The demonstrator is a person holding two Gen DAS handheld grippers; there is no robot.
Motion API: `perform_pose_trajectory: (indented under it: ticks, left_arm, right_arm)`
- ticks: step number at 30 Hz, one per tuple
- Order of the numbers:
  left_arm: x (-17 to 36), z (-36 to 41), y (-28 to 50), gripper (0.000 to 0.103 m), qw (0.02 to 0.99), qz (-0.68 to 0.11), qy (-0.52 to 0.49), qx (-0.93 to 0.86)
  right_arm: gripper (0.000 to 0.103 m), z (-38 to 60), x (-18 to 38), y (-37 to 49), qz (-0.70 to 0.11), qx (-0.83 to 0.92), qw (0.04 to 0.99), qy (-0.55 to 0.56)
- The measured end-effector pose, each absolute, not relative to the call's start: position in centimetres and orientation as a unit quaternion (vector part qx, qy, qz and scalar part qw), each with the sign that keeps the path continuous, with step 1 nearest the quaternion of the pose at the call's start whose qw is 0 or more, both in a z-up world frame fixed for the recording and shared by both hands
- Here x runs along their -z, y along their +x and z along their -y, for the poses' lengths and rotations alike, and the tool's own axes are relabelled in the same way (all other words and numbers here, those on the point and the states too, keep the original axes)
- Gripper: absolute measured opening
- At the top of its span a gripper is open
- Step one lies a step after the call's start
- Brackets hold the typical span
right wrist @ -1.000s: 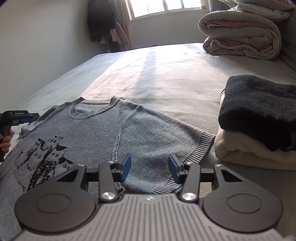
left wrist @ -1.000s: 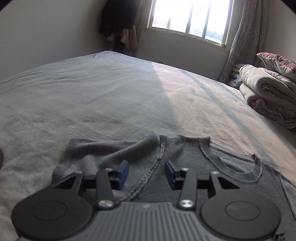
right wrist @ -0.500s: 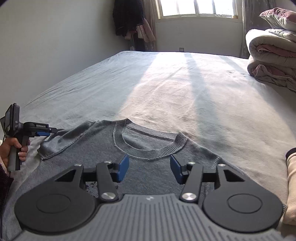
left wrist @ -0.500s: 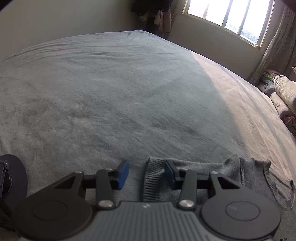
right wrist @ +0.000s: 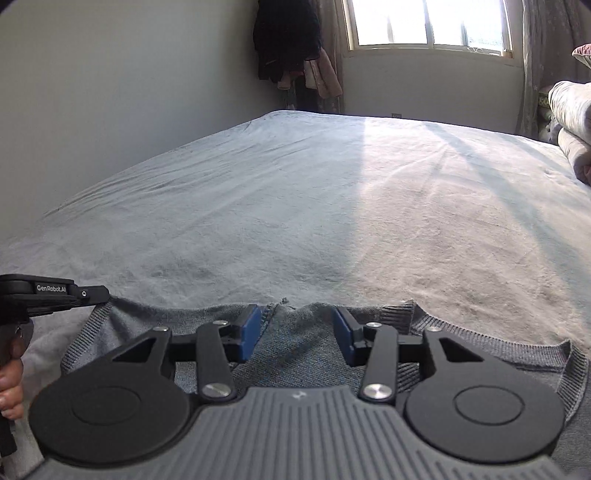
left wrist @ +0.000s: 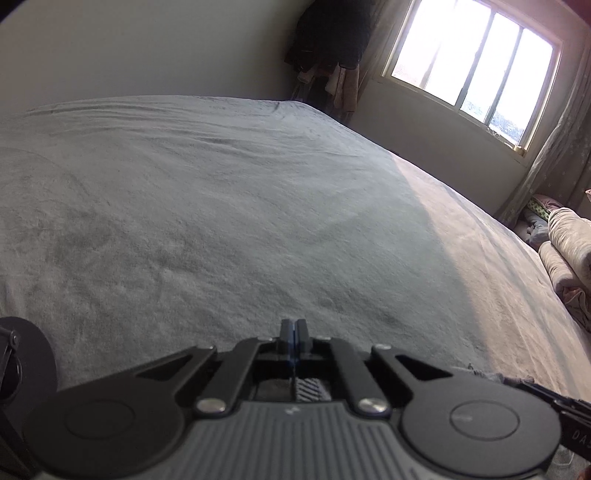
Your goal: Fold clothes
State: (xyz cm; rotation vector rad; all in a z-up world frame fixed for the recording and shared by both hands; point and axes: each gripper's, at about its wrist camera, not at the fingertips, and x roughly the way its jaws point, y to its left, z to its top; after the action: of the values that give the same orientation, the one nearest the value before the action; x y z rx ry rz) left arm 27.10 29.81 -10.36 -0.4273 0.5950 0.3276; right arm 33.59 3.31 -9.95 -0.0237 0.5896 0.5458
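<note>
It's a bedroom in a home: a wide bed (right wrist: 295, 192) under a grey plush cover fills almost the whole floor, running right up to the plain wall on one side. A barred window (right wrist: 428, 22) throws a broad band of sunlight across the cover, with a pale curtain (left wrist: 554, 140) hanging at its edge and dark and pink clothes (right wrist: 291, 48) hung in the corner. Over on the right, thick rolled quilts (left wrist: 569, 243) sit stacked on the bed, and a grey knitted sweater (right wrist: 295, 347) lies spread on the near edge.
</note>
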Motion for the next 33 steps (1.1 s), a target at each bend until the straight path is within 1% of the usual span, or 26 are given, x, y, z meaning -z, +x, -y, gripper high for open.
perform_pose_trajectory:
  ticks: [5, 8, 10, 12, 13, 18, 20, 22, 24, 25, 29, 33]
  left_arm:
    - [10.3, -30.3, 27.3, 0.0, 0.92, -0.288, -0.216, -0.159]
    - [10.3, -30.5, 27.4, 0.001, 0.919, -0.286, -0.22, -0.158]
    - [10.3, -30.7, 27.5, 0.002, 0.918, -0.286, -0.224, -0.158]
    - [10.2, -30.8, 27.6, 0.01, 0.919, -0.285, -0.225, -0.155]
    - [9.9, -30.6, 27.5, 0.011, 0.922, -0.283, -0.222, -0.145]
    - [9.1, -29.5, 27.4, 0.01, 0.929, -0.29, -0.211, -0.092]
    - [9.5, -29.5, 27.6, 0.009, 0.926, -0.303, -0.207, -0.085]
    - [9.8, -29.7, 27.8, 0.006, 0.923, -0.316, -0.204, -0.083]
    - [9.9, -30.0, 27.7, 0.003, 0.92, -0.325, -0.206, -0.081]
    - [9.8, -30.1, 27.5, 0.002, 0.919, -0.325, -0.208, -0.076]
    - [9.2, -30.4, 27.0, 0.002, 0.922, -0.324, -0.205, -0.063]
    - [9.9, -30.4, 27.3, 0.002, 0.917, -0.343, -0.2, -0.049]
  right_arm:
    - [0.034, -6.6, 12.0, 34.4, -0.289, -0.28, 0.915, -0.03]
    - [0.035, -7.9, 12.8, 34.8, -0.293, -0.278, 0.914, -0.044]
    - [0.036, -8.0, 12.4, 34.8, -0.295, -0.274, 0.914, -0.046]
    - [0.035, -7.9, 11.8, 34.4, -0.295, -0.273, 0.914, -0.047]
    - [0.035, -7.8, 11.4, 34.1, -0.295, -0.274, 0.914, -0.048]
    - [0.036, -6.7, 9.6, 31.8, -0.308, -0.309, 0.899, -0.031]
    - [0.038, -6.9, 9.3, 30.1, -0.32, -0.365, 0.874, -0.027]
    - [0.036, -7.2, 9.0, 28.3, -0.331, -0.421, 0.844, -0.023]
    - [0.028, -7.5, 8.8, 26.6, -0.341, -0.476, 0.81, -0.019]
    - [0.027, -8.1, 8.8, 25.8, -0.345, -0.509, 0.789, -0.023]
    - [0.028, -10.3, 9.2, 24.1, -0.333, -0.542, 0.769, -0.059]
    - [0.028, -12.2, 10.2, 24.0, -0.336, -0.54, 0.766, -0.098]
